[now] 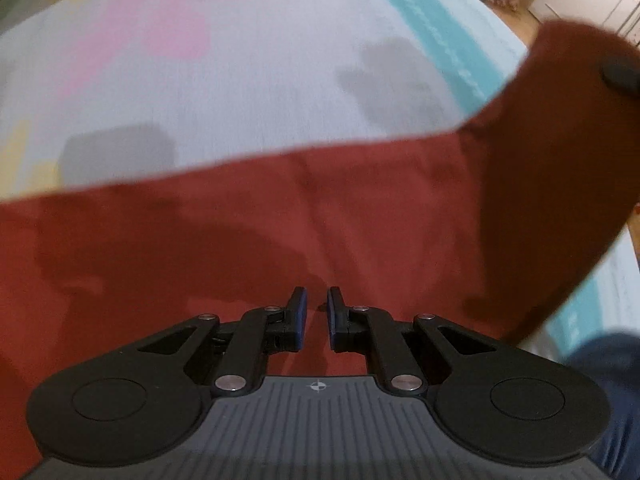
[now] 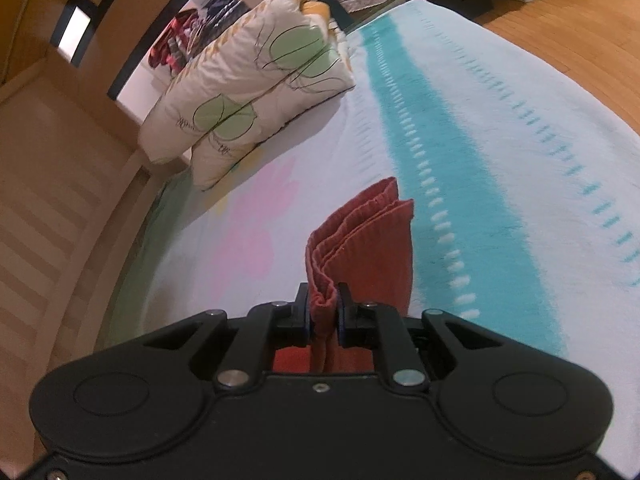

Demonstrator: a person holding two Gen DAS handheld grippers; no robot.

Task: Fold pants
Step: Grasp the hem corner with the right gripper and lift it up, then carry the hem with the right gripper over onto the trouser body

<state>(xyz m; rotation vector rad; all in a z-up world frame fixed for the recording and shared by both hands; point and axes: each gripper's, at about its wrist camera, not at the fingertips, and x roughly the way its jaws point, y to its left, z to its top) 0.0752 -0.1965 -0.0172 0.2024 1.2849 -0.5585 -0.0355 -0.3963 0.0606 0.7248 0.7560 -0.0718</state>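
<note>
The left gripper (image 1: 317, 316) is matte black, with two round discs at its base, angled link arms pinned by silver screws, blue pads on its fingers (image 1: 299, 312), and a grey ribbed plate marked with a small crosshair behind them. The right gripper (image 2: 322, 312) has the same black discs, arms and silver screws, with a plain black plate behind holding one small screw. Beside the left gripper's right disc shows a patch of blue trouser leg (image 1: 608, 380).

Right gripper (image 2: 323, 308) pinches red pants (image 2: 362, 240) above striped bedspread (image 2: 500, 160)

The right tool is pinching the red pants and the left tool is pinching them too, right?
Not quite. The left tool is open and holds nothing; it only hovers above the red pants, as the left wrist view shows. The right tool is indeed pinching them.
</note>
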